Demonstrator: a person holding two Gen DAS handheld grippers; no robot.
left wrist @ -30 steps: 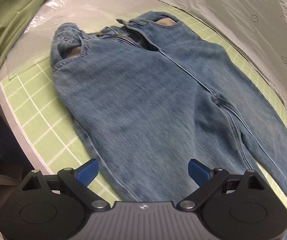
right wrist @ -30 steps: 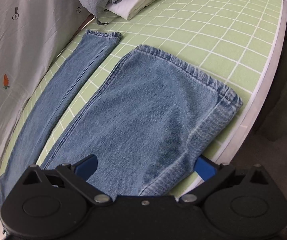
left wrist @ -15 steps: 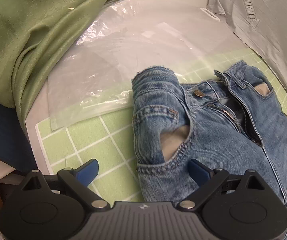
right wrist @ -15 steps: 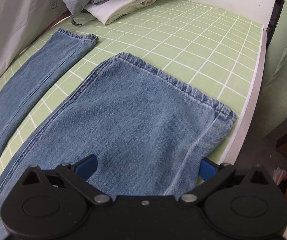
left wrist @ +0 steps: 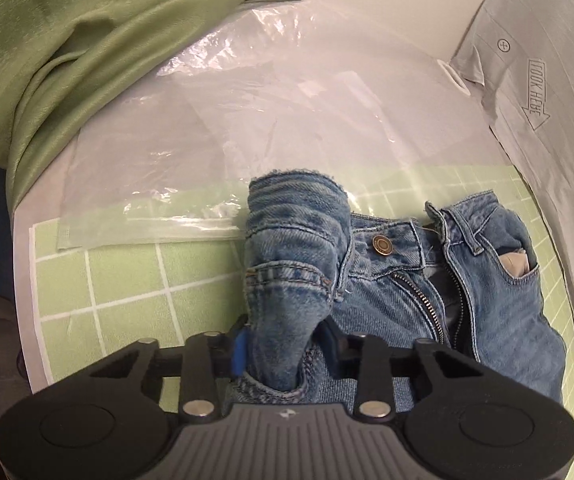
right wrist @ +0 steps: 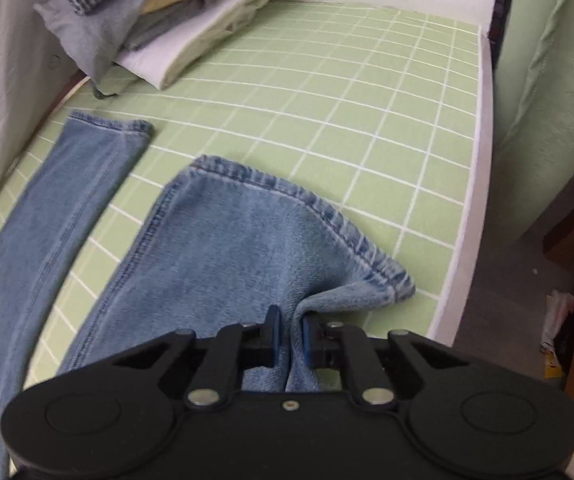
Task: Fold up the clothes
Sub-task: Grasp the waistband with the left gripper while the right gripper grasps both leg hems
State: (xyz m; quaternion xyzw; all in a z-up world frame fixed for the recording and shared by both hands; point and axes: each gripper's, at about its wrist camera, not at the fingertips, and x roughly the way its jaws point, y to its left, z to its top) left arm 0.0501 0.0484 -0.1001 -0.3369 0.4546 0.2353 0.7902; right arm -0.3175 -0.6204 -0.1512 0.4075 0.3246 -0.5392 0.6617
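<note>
Meanwhile, both tools had gone from spread wide above the denim to clamped on it. The left gripper, whose blue pads stood far apart half a second earlier, had closed on a bunched ridge of the jeans at the near waist corner, so that the cloth stood up in a rumpled hump between the fingers. The right gripper had likewise narrowed onto a pinch of the near leg close to its hem, and the near hem corner had curled up off the green grid mat. The far leg lay flat by the left wall, apart from the near one, and the fly gaped open beside the waist button. With waist and hem of the near side both held, the pair looked ready to carry that half across onto the far leg, a lengthwise fold. A stack of folded clothes sat at the far left corner.
</note>
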